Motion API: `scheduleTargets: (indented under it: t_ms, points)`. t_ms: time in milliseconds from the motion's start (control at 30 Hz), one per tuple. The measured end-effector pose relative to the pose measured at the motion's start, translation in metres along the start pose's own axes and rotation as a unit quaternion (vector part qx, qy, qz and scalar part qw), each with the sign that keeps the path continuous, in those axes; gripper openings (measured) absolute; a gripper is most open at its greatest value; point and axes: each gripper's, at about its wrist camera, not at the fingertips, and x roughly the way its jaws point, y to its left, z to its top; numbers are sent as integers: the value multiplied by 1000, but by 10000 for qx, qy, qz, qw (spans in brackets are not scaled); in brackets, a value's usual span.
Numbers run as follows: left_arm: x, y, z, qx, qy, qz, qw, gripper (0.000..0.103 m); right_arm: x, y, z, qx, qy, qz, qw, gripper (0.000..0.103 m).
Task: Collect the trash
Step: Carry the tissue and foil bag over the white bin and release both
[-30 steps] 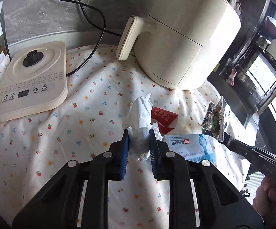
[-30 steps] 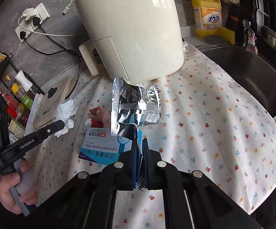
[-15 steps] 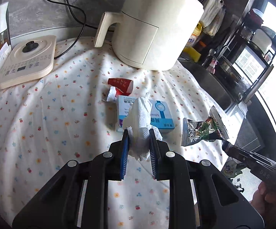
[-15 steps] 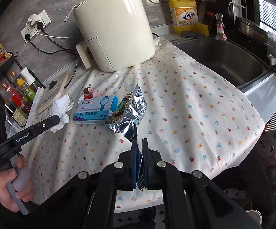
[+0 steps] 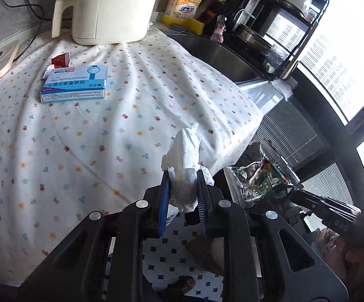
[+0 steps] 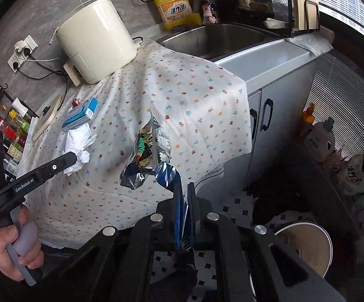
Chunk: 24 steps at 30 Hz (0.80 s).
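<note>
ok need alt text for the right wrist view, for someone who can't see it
The right gripper is shut on a crumpled foil snack wrapper, held above the edge of a floral tablecloth. To the left, the left gripper holds a white tissue, near a blue box.

My left gripper (image 5: pixel 182 188) pinches a crumpled tissue (image 5: pixel 184 156) at the flowered cloth's (image 5: pixel 94 138) edge. A blue box (image 5: pixel 75 84) lies behind.
</note>
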Motion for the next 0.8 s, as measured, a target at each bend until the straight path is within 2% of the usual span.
scheduleTargets:
  t_ms: [367, 667, 767, 800]
  points:
    - [47, -126, -50, 678, 532, -493, 9951, 20, -48, -129, -66, 795, 47, -494, 9956, 6]
    - [91, -194, -94, 1120, 1093, -654, 9855, 20, -45, -200, -118, 1298, 409, -645, 9886, 7]
    - [105, -208, -105, 1212, 1254, -675, 9824, 20, -36, -218, -137, 1568, 641, -621, 9836, 13]
    - [109, -211, -109, 1244, 1308, -684, 9812, 21, -36, -223, -142, 1633, 656, -660, 9822, 29]
